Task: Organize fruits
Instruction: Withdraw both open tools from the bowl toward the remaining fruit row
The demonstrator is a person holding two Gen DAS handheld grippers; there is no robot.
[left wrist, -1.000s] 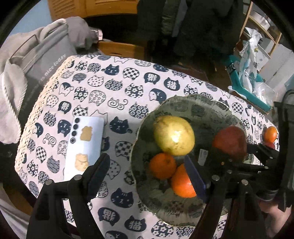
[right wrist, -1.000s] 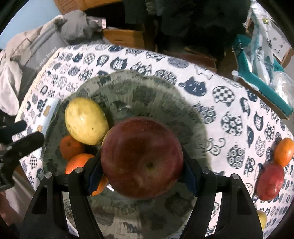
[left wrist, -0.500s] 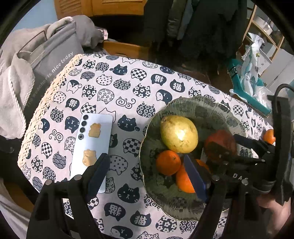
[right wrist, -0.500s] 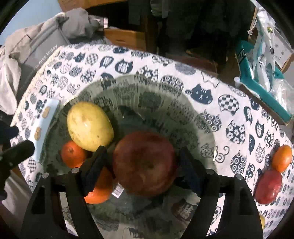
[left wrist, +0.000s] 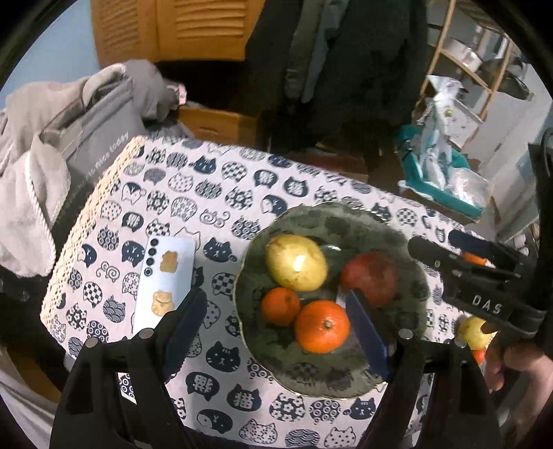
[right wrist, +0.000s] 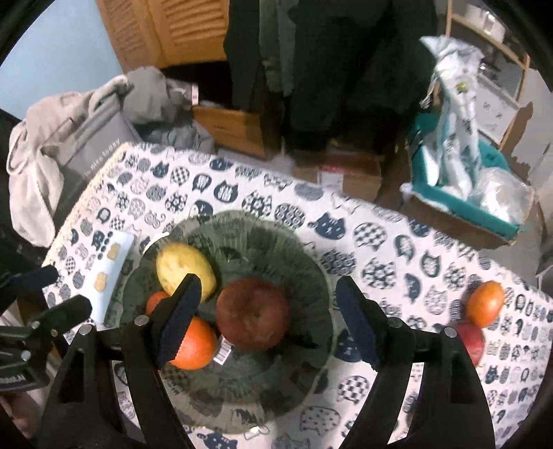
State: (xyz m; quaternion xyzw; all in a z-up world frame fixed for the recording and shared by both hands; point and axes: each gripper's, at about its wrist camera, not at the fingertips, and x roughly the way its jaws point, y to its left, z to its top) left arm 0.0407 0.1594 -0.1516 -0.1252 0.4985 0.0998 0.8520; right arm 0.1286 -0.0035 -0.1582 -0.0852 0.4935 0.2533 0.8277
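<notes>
Four fruits seen in the scalloped green glass plate [right wrist: 311, 276], dark red apple [right wrist: 254, 319] released, right gripper [right wrist: 266, 321] spread open above it after just widening, left gripper [left wrist: 273, 331] held open and empty.

Table under a white cloth [right wrist: 397, 224] printed with dark blue cats. Past its far edge: wooden louvered doors [left wrist: 193, 31], dark coats [right wrist: 328, 51] hanging, cardboard boxes [right wrist: 238, 127] on the floor. Off the far left corner, a pale blue wall [right wrist: 65, 45] and heaped grey clothing [left wrist: 69, 114]. Far right: a teal bin [right wrist: 463, 203] with plastic bags, and a wooden shelf [left wrist: 480, 55].
</notes>
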